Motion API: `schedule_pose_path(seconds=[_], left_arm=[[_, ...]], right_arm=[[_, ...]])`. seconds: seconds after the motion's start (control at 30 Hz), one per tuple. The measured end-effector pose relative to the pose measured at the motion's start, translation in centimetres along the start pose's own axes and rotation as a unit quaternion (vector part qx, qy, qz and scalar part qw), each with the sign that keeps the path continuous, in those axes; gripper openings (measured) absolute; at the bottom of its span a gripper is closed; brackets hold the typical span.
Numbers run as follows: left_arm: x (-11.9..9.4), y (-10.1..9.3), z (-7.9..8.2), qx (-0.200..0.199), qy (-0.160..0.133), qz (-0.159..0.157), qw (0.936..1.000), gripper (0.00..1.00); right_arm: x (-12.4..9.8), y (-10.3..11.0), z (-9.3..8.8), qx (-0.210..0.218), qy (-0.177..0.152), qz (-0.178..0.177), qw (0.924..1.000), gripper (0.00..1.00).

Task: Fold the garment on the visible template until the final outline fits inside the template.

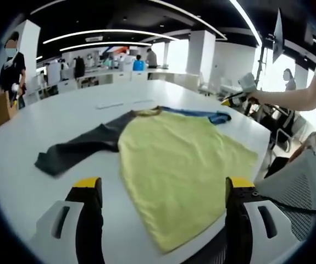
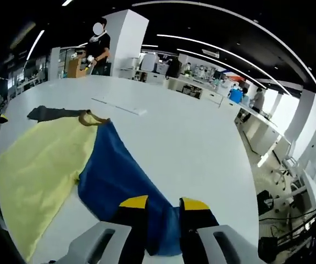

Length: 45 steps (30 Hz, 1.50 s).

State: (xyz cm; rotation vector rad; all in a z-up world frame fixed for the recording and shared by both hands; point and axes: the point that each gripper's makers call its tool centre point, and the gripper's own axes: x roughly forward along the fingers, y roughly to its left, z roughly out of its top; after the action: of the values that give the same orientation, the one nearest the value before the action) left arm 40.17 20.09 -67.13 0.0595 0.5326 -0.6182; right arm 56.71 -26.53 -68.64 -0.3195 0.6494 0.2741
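A long-sleeved shirt lies flat on the white table (image 1: pixel 48 121). Its yellow body (image 1: pixel 174 165) spreads toward me, a dark grey sleeve (image 1: pixel 75 151) stretches left, and a blue sleeve (image 1: pixel 215 115) runs to the far right. My left gripper (image 1: pixel 163 187) hovers wide open over the near hem, with nothing in it. In the right gripper view the blue sleeve (image 2: pixel 119 176) runs down between the jaws, and my right gripper (image 2: pixel 163 206) is shut on its end. The yellow body (image 2: pixel 37 159) lies left of it. A person's arm holds the right gripper (image 1: pixel 248 82) at the far table edge.
Pale strips (image 1: pixel 116 104) lie on the table beyond the collar and also show as strips (image 2: pixel 119 107). A grey mesh chair (image 1: pixel 303 187) stands by the near right table edge. A person (image 2: pixel 97 49) stands at the far end. Desks and pillars fill the background.
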Motion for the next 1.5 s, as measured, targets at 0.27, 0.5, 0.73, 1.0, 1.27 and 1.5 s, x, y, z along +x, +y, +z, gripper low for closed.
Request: schedule_pose_path(seconds=[0.27, 0.5, 0.73, 1.0, 1.27, 1.5], left_arm=[[0.1, -0.1, -0.3, 0.002, 0.008, -0.002, 1.0000, 0.89], [0.1, 0.5, -0.3, 0.002, 0.012, 0.005, 0.9999, 0.89], [0.3, 1.3, 0.1, 0.003, 0.012, 0.007, 0.9999, 0.89], [0.5, 1.2, -0.5, -0.002, 0.022, 0.008, 0.9997, 0.89], [0.6, 0.7, -0.7, -0.002, 0.026, 0.003, 0.9997, 0.88], [0.5, 0.7, -0.5, -0.001, 0.022, 0.004, 0.9998, 0.88]], right_arm=[[1.7, -1.7, -2.2, 0.028, 0.036, 0.001, 0.9990, 0.16], [3.1, -2.1, -3.4, 0.036, 0.055, 0.010, 0.9978, 0.17], [4.2, -2.1, -4.2, 0.063, 0.064, 0.030, 0.9955, 0.18], [4.6, -1.8, -4.6, 0.076, 0.072, 0.048, 0.9934, 0.18], [4.7, -1.4, -4.6, 0.096, 0.072, 0.072, 0.9902, 0.10], [4.1, -0.5, -4.3, 0.110, 0.069, 0.068, 0.9892, 0.00]])
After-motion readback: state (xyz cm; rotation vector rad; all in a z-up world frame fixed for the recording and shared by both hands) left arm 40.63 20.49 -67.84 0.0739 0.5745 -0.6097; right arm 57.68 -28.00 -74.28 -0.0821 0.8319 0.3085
